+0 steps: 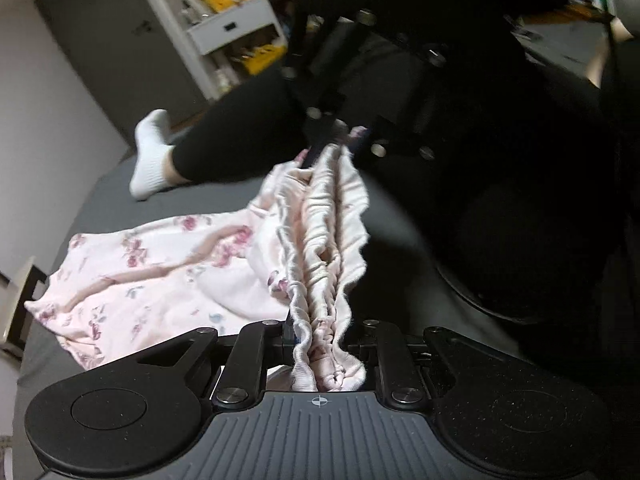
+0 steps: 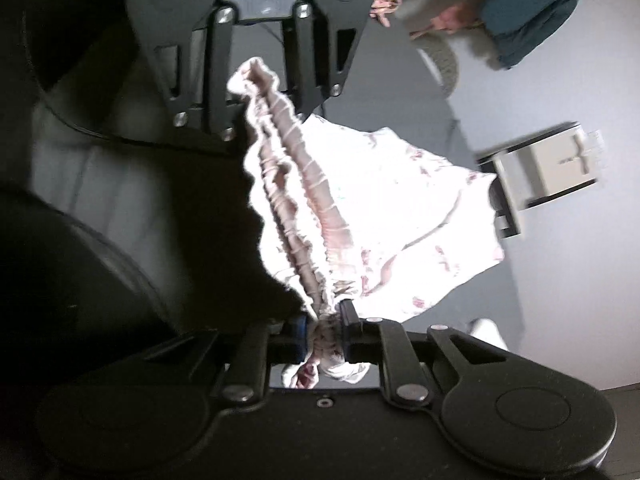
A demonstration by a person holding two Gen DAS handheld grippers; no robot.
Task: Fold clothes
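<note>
Floral pink garment hangs stretched by its ruffled waistband, left gripper and right gripper each clenched on it.

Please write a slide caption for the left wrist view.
Both hand-held grippers hold the floral garment's ruffled waistband stretched between them.
</note>
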